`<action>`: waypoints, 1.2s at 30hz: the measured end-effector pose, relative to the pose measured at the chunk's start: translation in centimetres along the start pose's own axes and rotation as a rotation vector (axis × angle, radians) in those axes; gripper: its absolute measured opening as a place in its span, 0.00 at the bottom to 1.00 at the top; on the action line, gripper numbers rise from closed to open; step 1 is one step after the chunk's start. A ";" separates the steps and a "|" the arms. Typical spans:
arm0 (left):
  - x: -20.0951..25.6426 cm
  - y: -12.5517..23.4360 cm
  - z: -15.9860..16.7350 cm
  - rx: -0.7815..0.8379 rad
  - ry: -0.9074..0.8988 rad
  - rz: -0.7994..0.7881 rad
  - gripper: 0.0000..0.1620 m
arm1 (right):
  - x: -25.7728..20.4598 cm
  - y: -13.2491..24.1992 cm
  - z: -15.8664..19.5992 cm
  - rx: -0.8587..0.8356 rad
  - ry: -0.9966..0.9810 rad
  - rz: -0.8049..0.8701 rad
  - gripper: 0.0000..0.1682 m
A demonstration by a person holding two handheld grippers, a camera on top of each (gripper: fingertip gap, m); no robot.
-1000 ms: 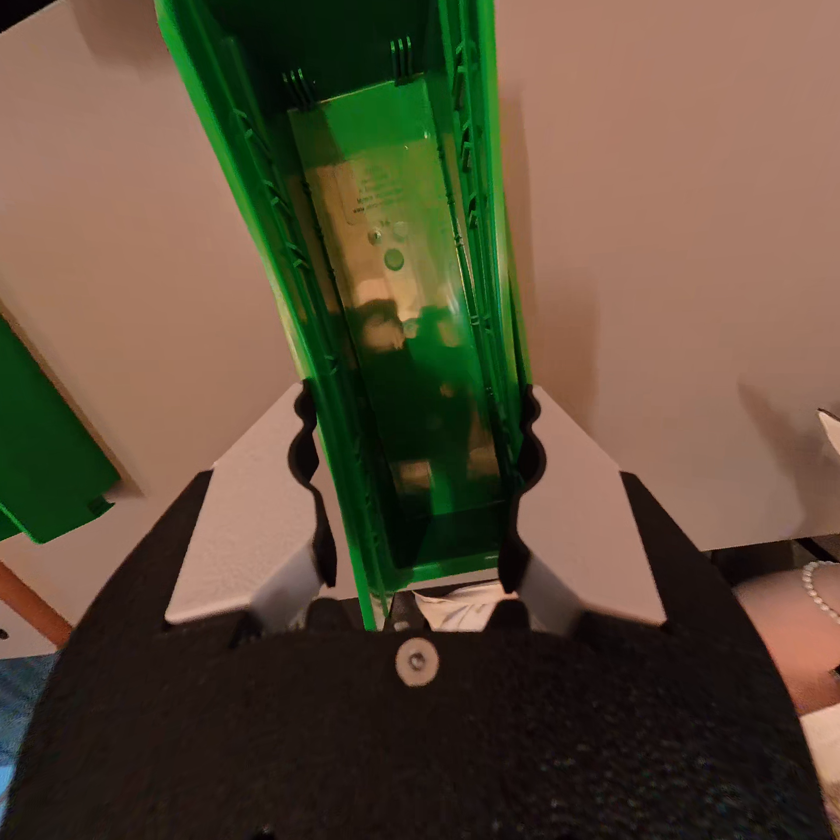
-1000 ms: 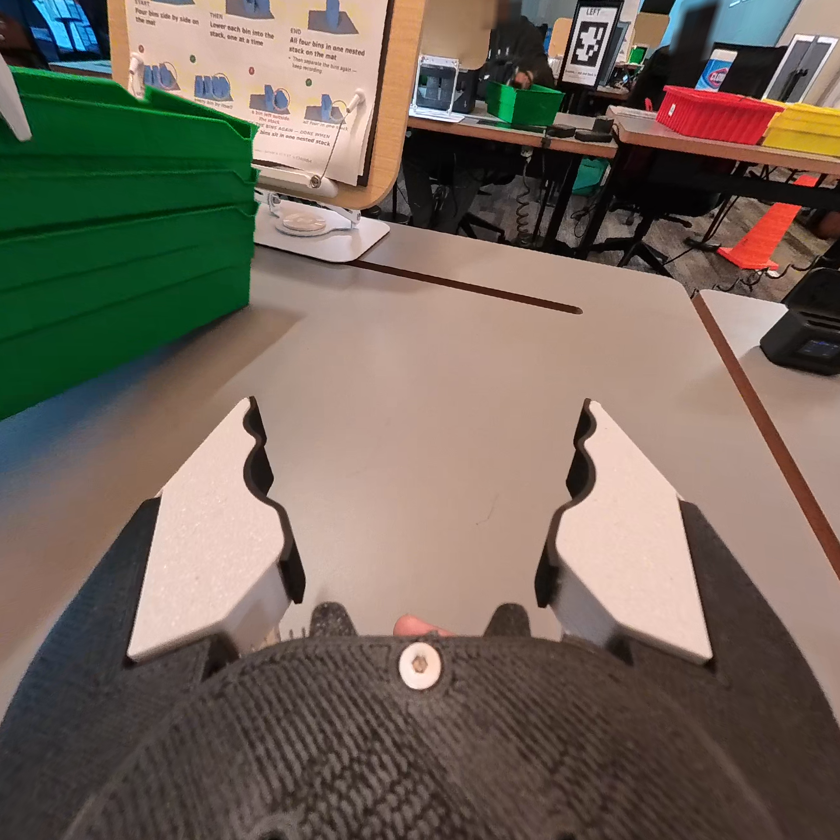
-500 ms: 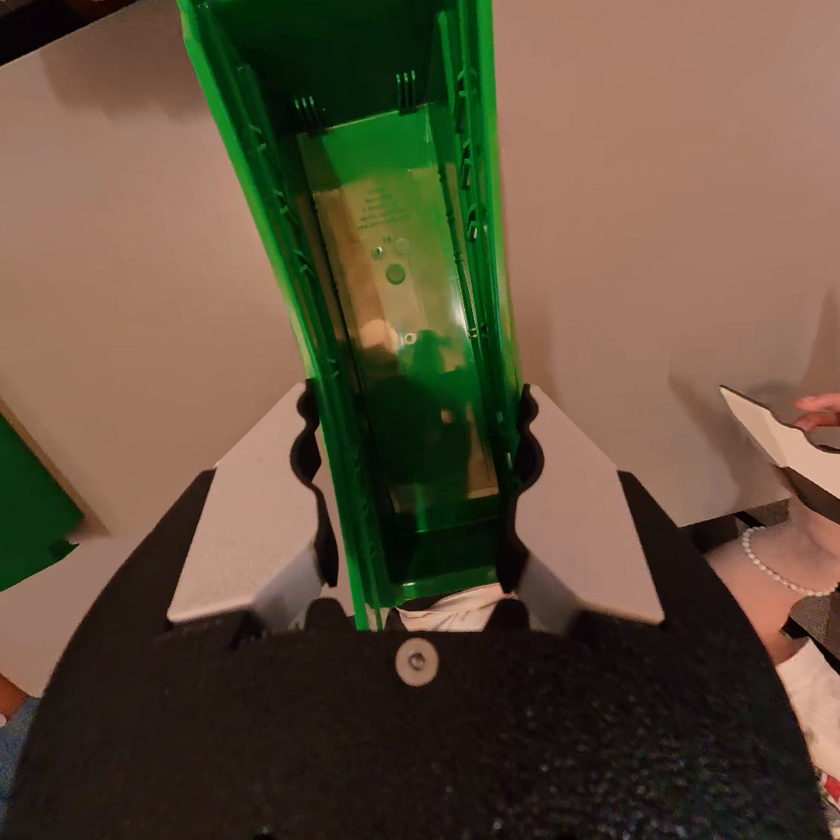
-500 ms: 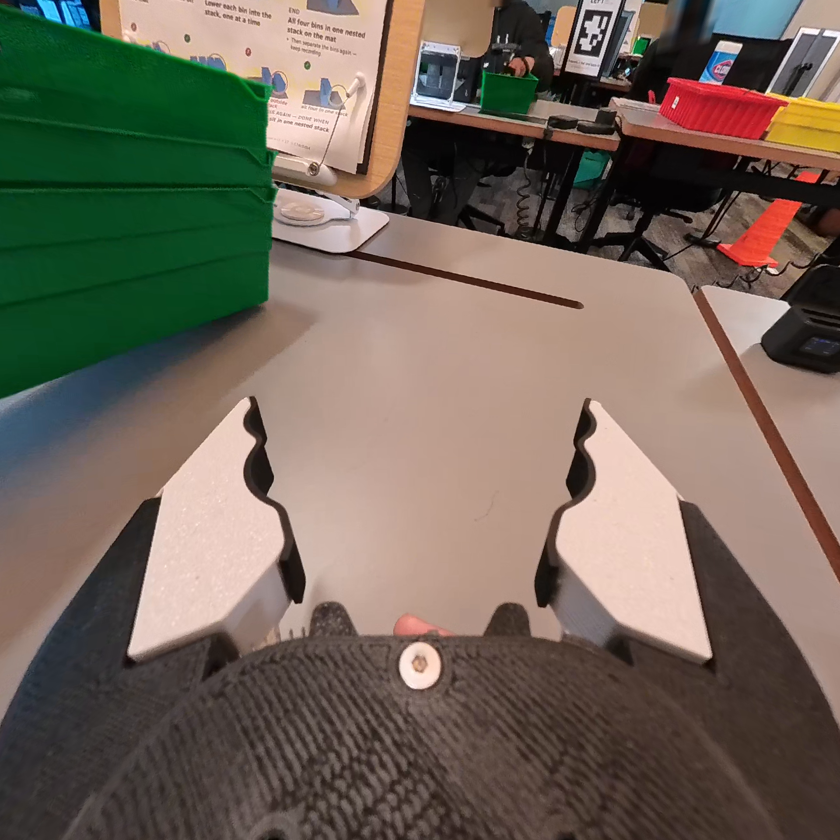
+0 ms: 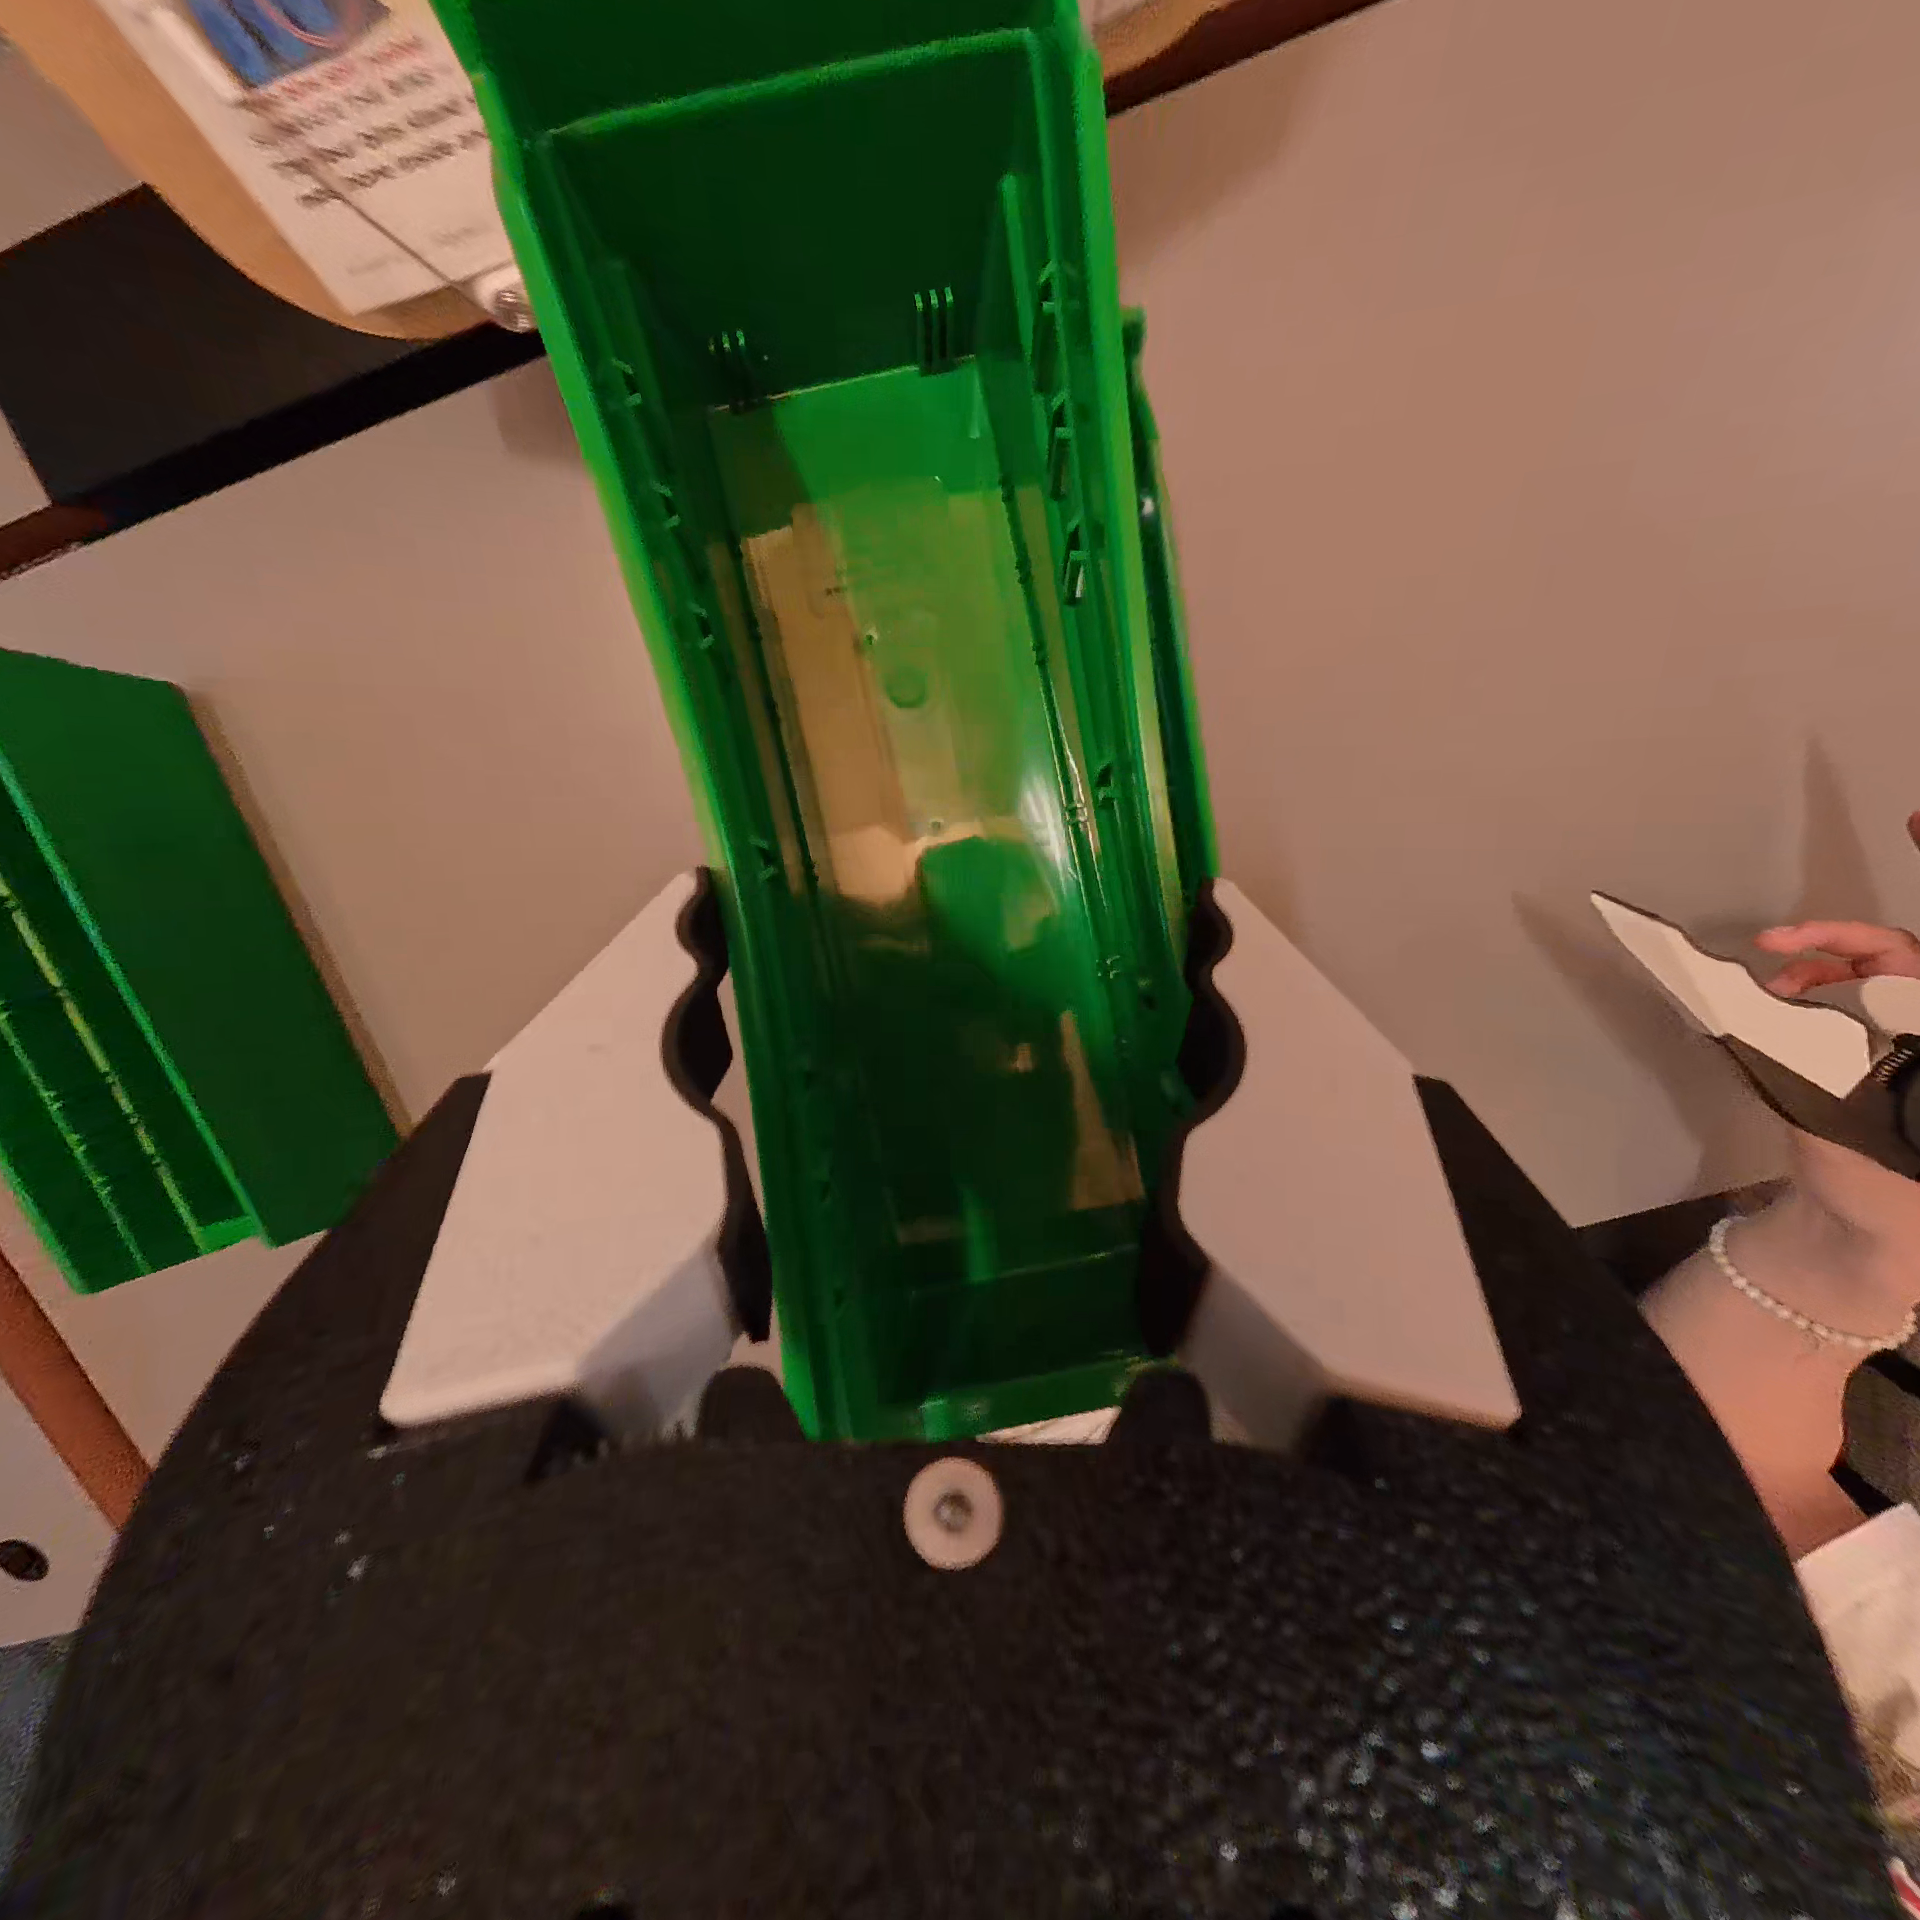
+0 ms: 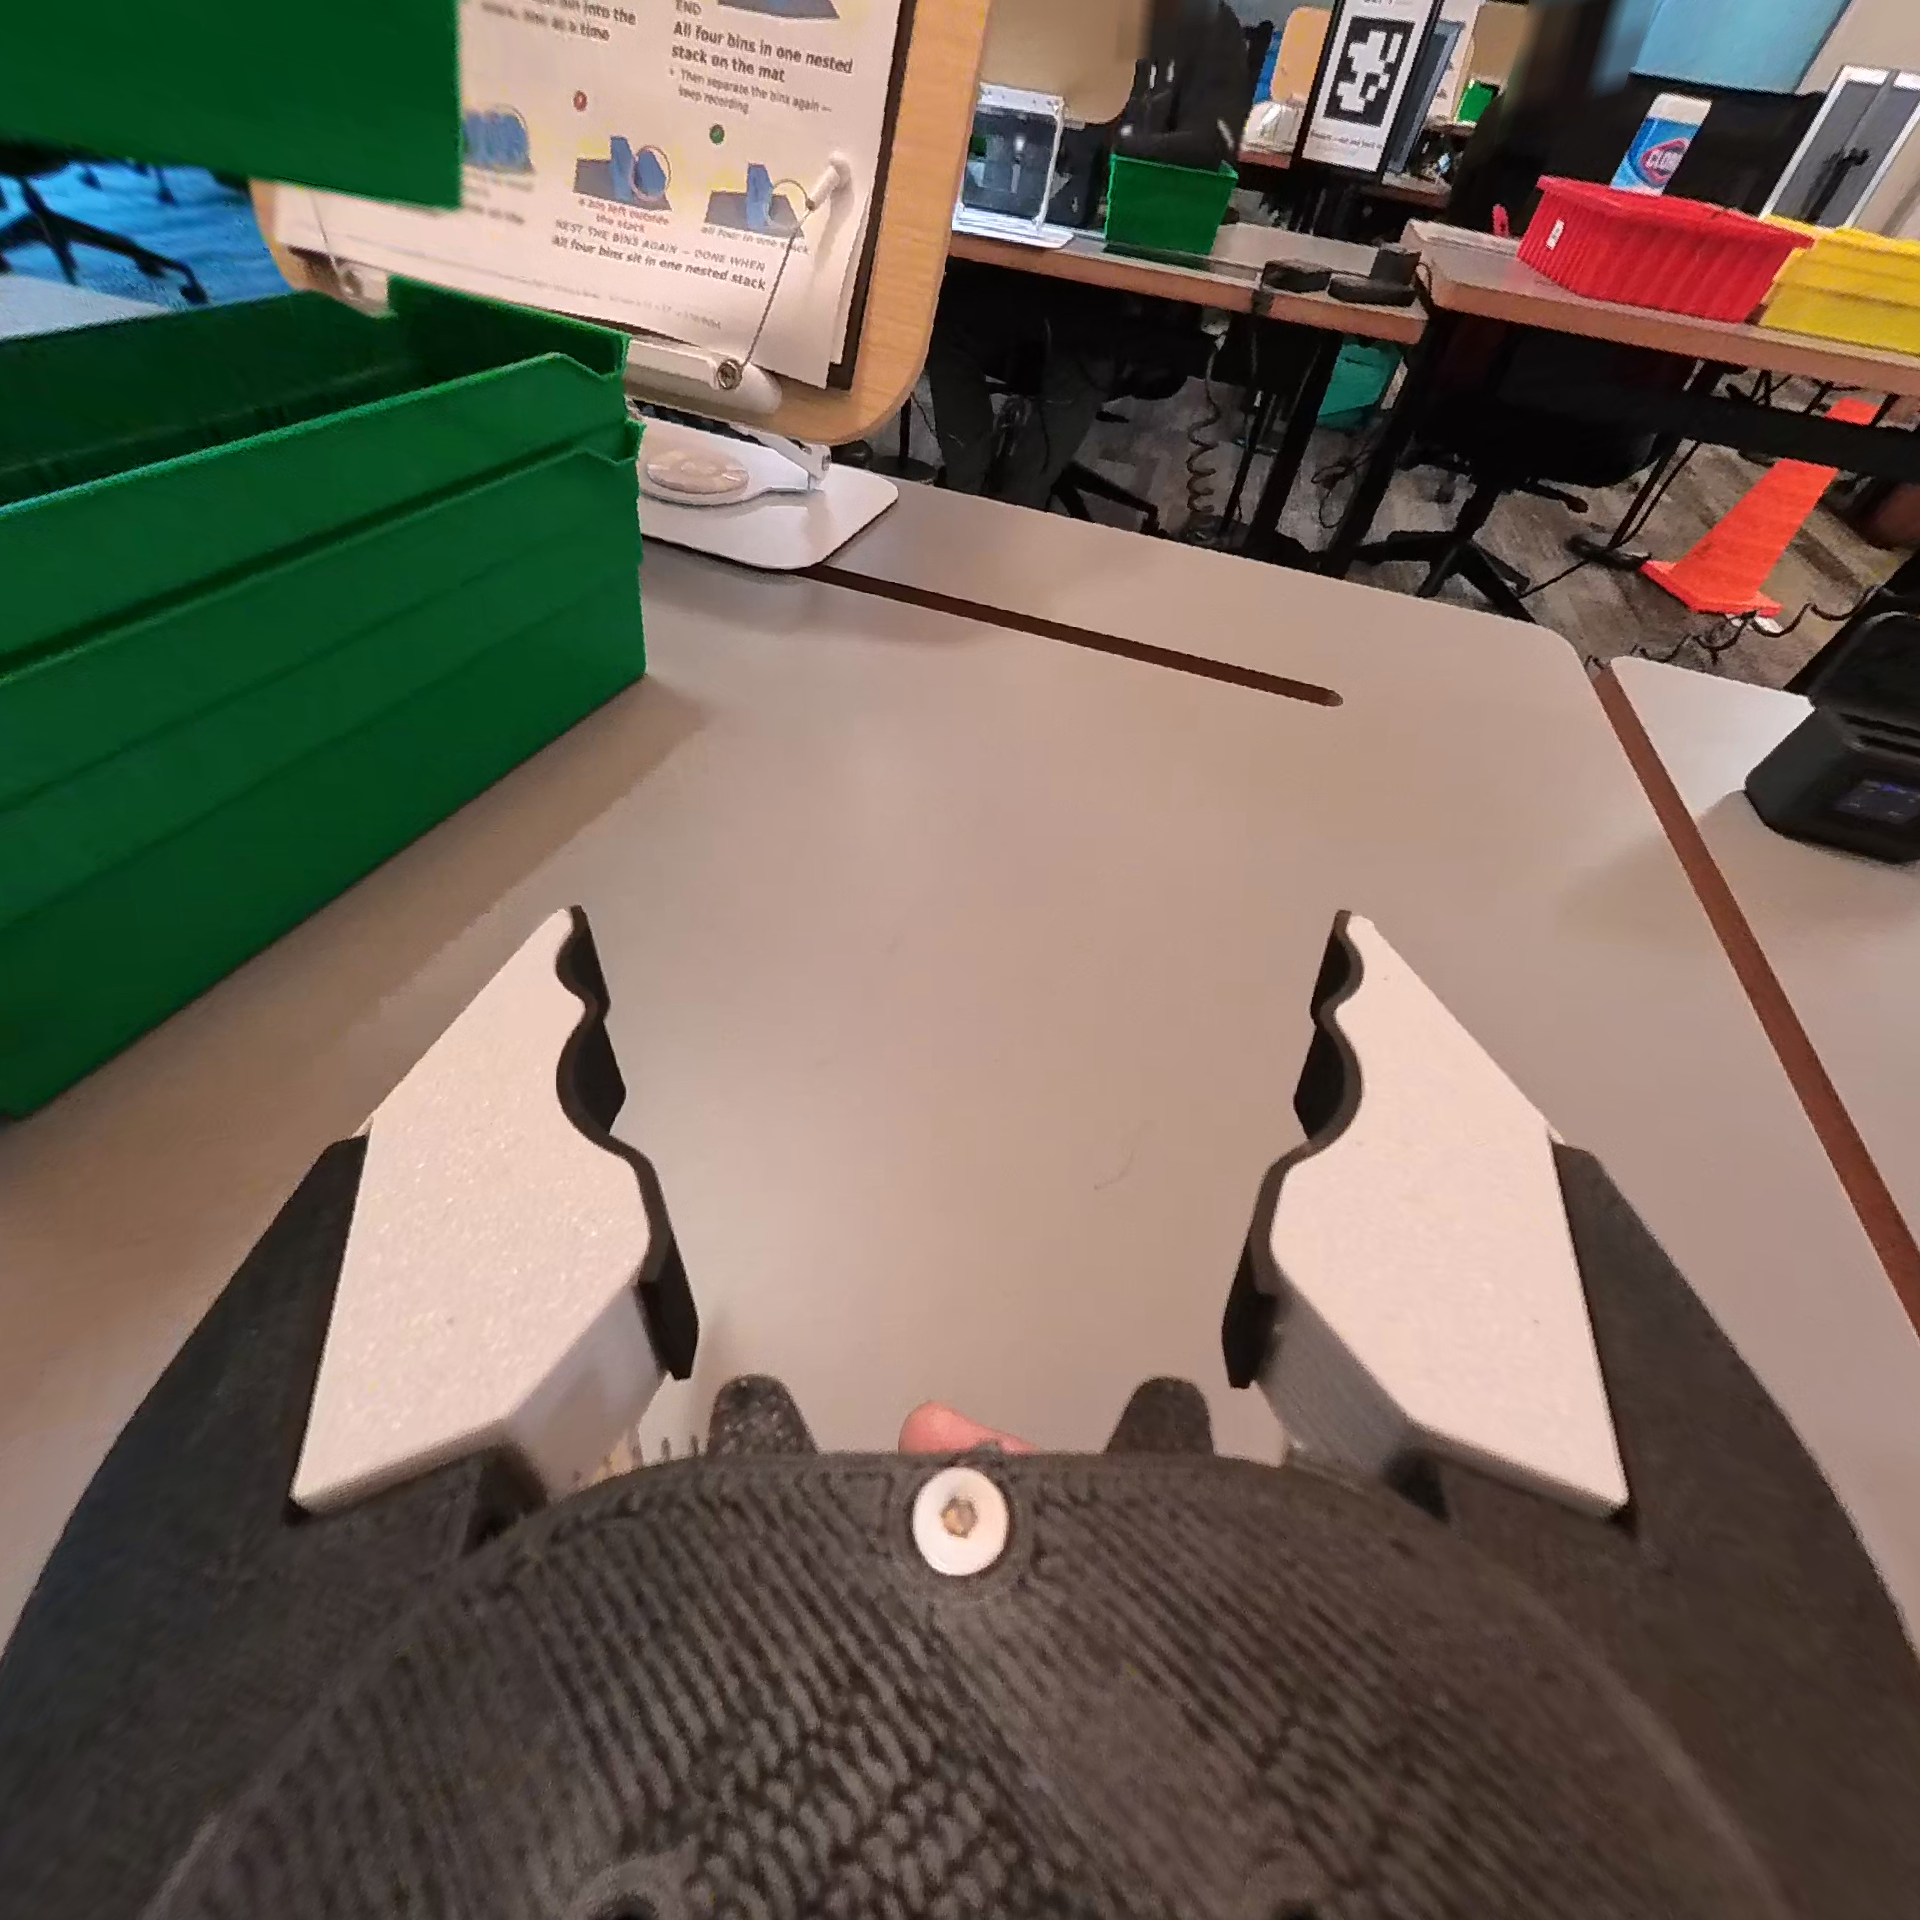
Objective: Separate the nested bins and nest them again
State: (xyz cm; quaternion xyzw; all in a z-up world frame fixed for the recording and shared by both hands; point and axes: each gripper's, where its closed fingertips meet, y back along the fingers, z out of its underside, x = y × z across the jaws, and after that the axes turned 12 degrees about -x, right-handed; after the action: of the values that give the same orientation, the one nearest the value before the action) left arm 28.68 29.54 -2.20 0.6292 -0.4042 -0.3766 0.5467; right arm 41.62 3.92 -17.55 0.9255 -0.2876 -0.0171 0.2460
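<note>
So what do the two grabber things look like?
Both look alike. The right gripper has a rough black body with a woven-looking texture, one pale round screw in the middle, and two flat white wedge-shaped fingers with wavy black inner pads. The left gripper has the same black body, screw and white fingers. The person wears a pearl bracelet.

I had one long, narrow green bin lifted clear of the grey table, seen down its open length, its glossy floor catching reflections and its ribbed side walls running away from me. In the right wrist view its corner hung above the rest. The stack of nested green bins sat on the table to the left, rims stepped one above another.
</note>
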 end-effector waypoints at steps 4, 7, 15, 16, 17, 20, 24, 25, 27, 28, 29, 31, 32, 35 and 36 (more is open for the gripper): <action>-4.0 1.4 -0.1 0.026 0.048 0.012 0.55 | 0.1 -0.1 0.2 -0.006 0.000 0.001 0.79; -8.1 0.7 0.0 0.043 0.072 -0.004 0.55 | 0.1 -0.1 0.2 -0.006 0.002 0.004 0.79; -17.2 -6.5 2.1 0.101 0.157 0.008 0.56 | 0.4 -0.1 0.2 0.005 -0.050 -0.028 0.79; -17.9 -7.8 2.6 0.100 0.155 0.013 0.56 | 0.4 -0.1 0.2 0.006 -0.054 -0.030 0.79; -18.5 -9.1 3.0 0.100 0.158 0.020 0.57 | 0.4 -0.1 0.2 0.005 -0.053 -0.032 0.79; -19.9 -12.4 4.1 0.121 0.189 0.039 0.56 | -0.2 0.0 -0.2 0.010 -0.037 -0.036 0.79; -20.4 -14.7 4.6 0.180 0.210 0.065 0.56 | -2.0 0.3 -1.1 0.026 -0.021 -0.080 0.79; -20.4 -15.0 4.7 0.198 0.210 0.069 0.56 | -2.6 0.4 -1.3 0.030 -0.024 -0.104 0.79; -20.3 -16.0 5.2 0.190 0.218 0.070 0.57 | -4.0 0.7 -2.0 0.048 -0.041 -0.155 0.79; -20.3 -16.4 5.4 0.191 0.219 0.060 0.57 | -4.5 0.9 -2.4 0.059 -0.049 -0.173 0.79; -20.3 -16.8 5.6 0.191 0.207 0.048 0.57 | -5.2 1.0 -2.7 0.065 -0.050 -0.186 0.79; -20.0 -17.5 6.0 0.178 0.162 0.029 0.57 | -6.6 1.2 -3.1 0.069 -0.034 -0.210 0.79; -19.8 -17.6 6.2 0.180 0.146 0.028 0.57 | -7.3 1.3 -3.3 0.071 -0.024 -0.218 0.79; -19.5 -17.7 6.5 0.202 0.173 0.037 0.58 | -9.7 1.6 -3.8 0.071 -0.003 -0.247 0.80; -19.5 -17.7 6.6 0.214 0.188 0.037 0.58 | -10.7 1.8 -3.9 0.069 -0.002 -0.264 0.81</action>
State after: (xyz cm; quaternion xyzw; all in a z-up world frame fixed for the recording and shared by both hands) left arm 16.79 46.35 -19.94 0.7088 -0.4006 -0.2605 0.5189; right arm 32.41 10.20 -14.44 0.9631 -0.1642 -0.0404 0.2094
